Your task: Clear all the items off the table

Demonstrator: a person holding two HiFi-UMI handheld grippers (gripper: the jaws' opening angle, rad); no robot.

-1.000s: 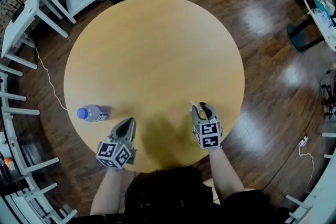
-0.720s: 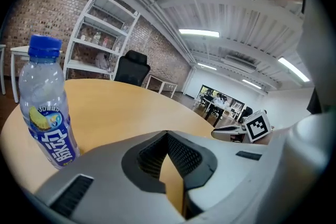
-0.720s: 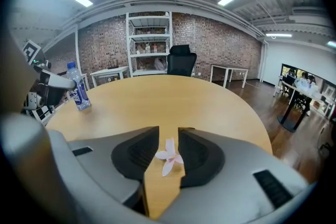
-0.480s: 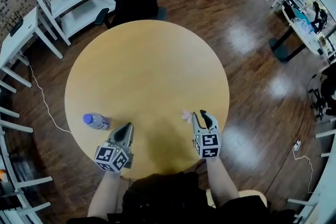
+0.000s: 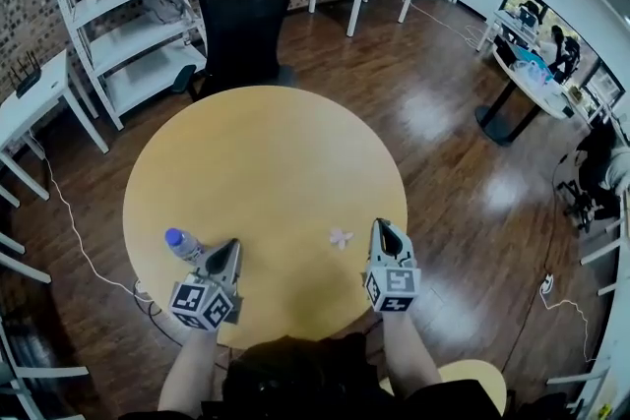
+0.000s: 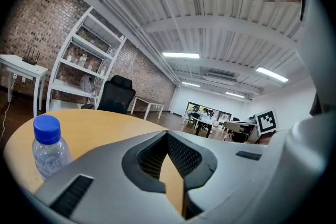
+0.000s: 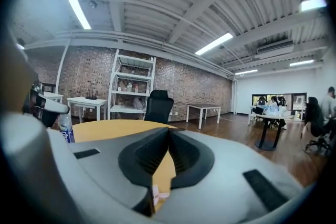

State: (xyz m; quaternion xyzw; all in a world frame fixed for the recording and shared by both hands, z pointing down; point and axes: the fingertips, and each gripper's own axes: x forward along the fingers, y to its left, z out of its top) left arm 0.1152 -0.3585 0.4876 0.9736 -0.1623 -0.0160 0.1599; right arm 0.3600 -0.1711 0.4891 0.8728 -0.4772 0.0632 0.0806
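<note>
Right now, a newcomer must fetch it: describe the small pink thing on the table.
Find the round wooden table in front of the black office chair. Near the person's side, right of centre, lies a small pale pink scrap. It is flat and tiny, unlike the upright clear bottle with a blue cap on the left.

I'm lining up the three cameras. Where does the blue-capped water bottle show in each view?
Head view: the water bottle stands near the lower-left edge of the round table.
Left gripper view: lower left, large and upright.
Right gripper view: small, at the left, above the grey jaw.
Shared landmark: the black office chair beyond the table.
</note>
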